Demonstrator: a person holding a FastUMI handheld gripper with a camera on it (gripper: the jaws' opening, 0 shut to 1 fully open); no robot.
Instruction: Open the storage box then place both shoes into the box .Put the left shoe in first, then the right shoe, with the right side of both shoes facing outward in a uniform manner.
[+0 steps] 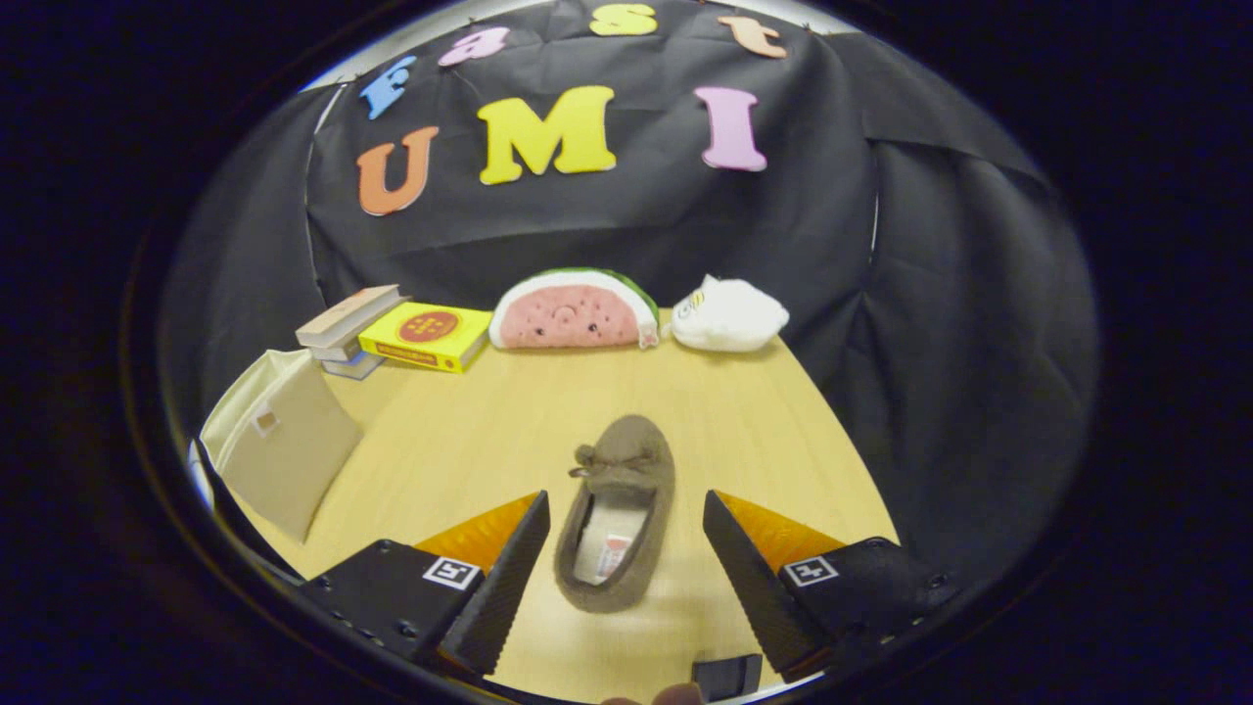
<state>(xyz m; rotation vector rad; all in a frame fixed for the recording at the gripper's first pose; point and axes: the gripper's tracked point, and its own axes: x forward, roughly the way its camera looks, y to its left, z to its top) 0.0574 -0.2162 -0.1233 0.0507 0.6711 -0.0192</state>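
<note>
Wooden table (470, 431) fills mid frame. Beige fabric storage box (279, 446) sits at left edge, lid looks up, well apart from the shoe. Books (392, 333) upper left, watermelon plush (573, 311) and white plush (729, 313) at the back, all far off. Brown moccasin slipper (615, 509) at lower centre, toe pointing away, heel between the fingers, neither touching. Gripper (624, 573) spread wide, empty, pitched down over the table. Probably best to lower, centre on the heel collar, pinch one sidewall, not the bow.

One shoe (619, 509), one storage box (284, 443), three books (392, 333), two plush toys (573, 311) on one desk (489, 421), two fingers (504, 578) spread wide.
</note>
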